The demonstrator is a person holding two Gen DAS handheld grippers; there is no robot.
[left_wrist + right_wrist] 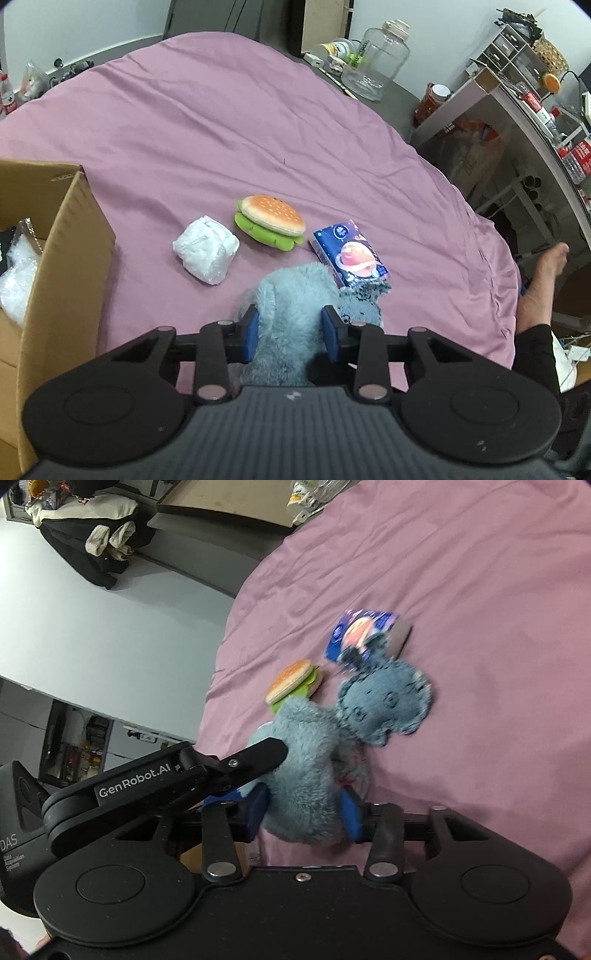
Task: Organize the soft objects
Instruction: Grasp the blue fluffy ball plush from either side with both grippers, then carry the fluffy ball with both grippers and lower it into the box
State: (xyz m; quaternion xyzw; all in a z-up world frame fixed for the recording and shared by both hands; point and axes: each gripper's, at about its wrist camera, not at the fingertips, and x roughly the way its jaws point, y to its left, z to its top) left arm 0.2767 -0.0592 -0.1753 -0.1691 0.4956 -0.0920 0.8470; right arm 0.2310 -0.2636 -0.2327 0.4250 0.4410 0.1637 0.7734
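Nearest: left tongs pinching the fluffy blue-grey knitted sock on the pink-sheeted bed; right tongs clamped on the same sock, arm beside them lettered "GenRobot.AI". Left of that, an open brown cardboard box holding clear crinkled plastic. Beyond: white wrapped bundle, plush hamburger toy, blue tissue pack touching the sock, print unreadable. Farthest, an empty clear lidded jar.

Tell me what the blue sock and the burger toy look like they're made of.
Sock: fuzzy fleece-like pile outside, flat knit at the turned-out cuff. Burger toy: probably stuffed fabric, matte, with stitched lettuce ridges; could be foam.
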